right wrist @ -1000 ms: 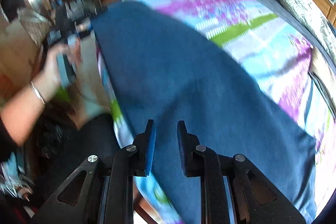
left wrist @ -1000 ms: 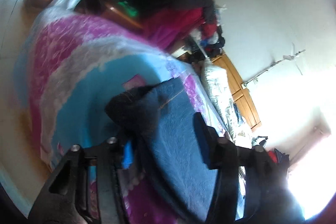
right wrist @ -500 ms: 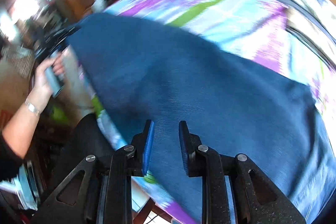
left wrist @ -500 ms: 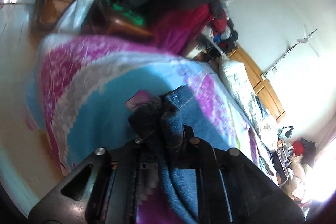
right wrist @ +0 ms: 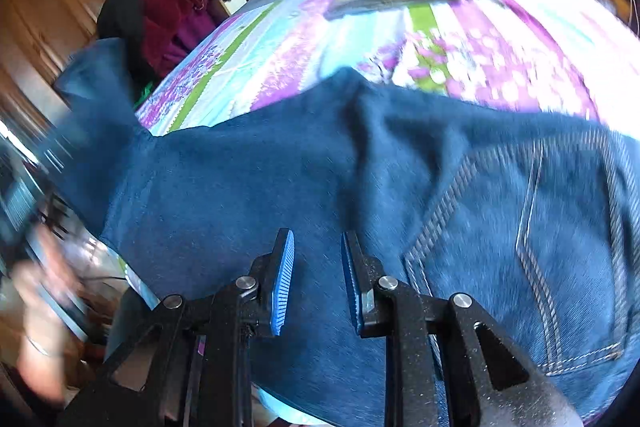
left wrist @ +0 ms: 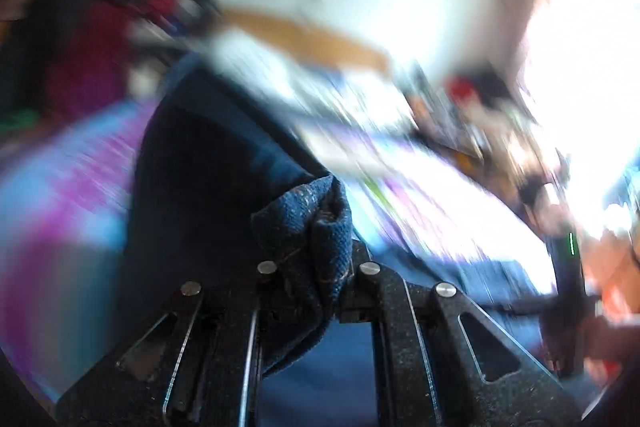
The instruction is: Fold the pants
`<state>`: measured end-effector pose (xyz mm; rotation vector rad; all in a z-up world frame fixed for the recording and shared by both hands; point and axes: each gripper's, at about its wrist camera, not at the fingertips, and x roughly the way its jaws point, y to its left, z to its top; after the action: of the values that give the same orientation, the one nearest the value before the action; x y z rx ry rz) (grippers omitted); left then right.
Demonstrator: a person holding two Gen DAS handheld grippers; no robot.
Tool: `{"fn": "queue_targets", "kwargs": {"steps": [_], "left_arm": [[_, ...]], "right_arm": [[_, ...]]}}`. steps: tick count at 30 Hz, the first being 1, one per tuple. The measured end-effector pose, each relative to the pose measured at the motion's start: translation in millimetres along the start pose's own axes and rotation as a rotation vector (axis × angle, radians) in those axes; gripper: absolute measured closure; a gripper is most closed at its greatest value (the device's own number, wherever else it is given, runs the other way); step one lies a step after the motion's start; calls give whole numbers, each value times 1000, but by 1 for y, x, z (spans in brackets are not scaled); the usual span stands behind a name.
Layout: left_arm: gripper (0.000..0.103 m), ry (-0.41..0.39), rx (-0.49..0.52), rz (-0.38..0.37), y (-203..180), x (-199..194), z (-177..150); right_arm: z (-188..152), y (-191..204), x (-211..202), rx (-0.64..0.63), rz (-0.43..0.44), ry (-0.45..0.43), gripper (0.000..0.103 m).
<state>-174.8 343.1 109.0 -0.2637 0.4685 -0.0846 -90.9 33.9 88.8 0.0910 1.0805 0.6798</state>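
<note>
Left wrist view, heavily blurred: left gripper (left wrist: 310, 259) with jaws clamped on a bunched hem of the blue jeans (left wrist: 308, 227), that end lifted clear of the patterned bedspread (left wrist: 72, 163); a fold appears to be under way, not laid down. Right wrist view: right gripper (right wrist: 316, 267) with jaws apart and empty, hovering over the jeans (right wrist: 248, 195) spread on the bedspread (right wrist: 480, 47), stitched back pocket (right wrist: 560, 267) face up; first fold judged incomplete, later folds and smoothing outstanding.
</note>
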Motion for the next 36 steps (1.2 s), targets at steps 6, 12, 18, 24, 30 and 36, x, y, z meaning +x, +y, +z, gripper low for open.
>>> {"fn": "queue_targets", "kwargs": {"steps": [6, 12, 18, 24, 30, 36], "left_arm": [[88, 240, 321, 107, -86, 88, -109], [84, 278, 206, 60, -72, 83, -102], [82, 248, 469, 238, -119, 87, -127], [79, 197, 705, 404, -155, 83, -152], [79, 168, 765, 457, -165, 81, -160], [82, 203, 774, 424, -174, 81, -159]], "right_arm": [[-1, -20, 8, 63, 136, 8, 65], [46, 23, 37, -55, 307, -20, 43], [76, 25, 101, -41, 323, 80, 35], [80, 6, 118, 45, 441, 71, 43], [82, 24, 131, -28, 513, 101, 57], [81, 27, 115, -71, 448, 80, 93]]}}
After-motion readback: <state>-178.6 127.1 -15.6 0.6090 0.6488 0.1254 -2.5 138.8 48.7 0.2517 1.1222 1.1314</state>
